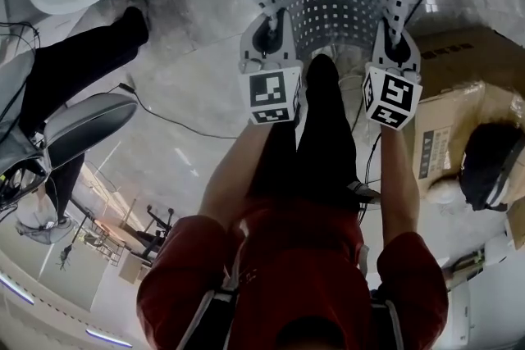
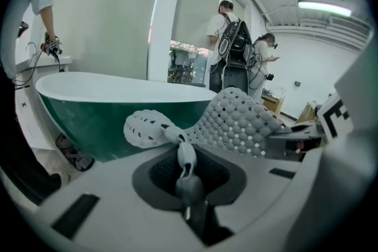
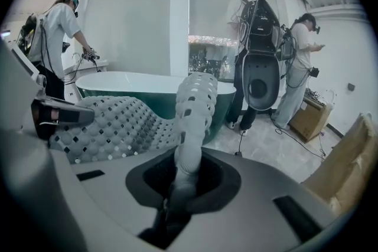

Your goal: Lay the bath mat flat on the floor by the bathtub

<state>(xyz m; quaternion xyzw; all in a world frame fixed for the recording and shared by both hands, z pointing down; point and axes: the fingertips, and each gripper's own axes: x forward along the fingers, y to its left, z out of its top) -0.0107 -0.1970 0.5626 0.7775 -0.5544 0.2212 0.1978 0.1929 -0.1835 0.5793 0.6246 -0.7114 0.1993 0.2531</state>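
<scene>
Pinching down tight, the left gripper (image 2: 186,165) has its jaws nearly together on a bunched corner of the bath mat (image 2: 239,124), and the soft edge is squeezed into a thin fold between the pads. It's the same on the other side. The right gripper (image 3: 184,171) is clamped almost closed on the opposite corner, with a rolled strip of mat rising straight out of its jaws.

Between the two, the mat is stretched and held up in front of the person, curving away like a shallow trough. It is pale grey and rubbery, pebbled all over with rounded bumps and dotted with rows of small square holes. Whether its far edge touches the floor (image 1: 189,94) can't be told. The floor itself is pale, glossy, marbled stone.

Just beyond the mat stands the bathtub (image 2: 88,109), an oval freestanding tub that is smooth white inside and dark green outside. Off to the right sit brown cardboard boxes (image 1: 459,61). Past the tub, by the big frosted windows, several people (image 3: 251,20) stand wearing backpacks.
</scene>
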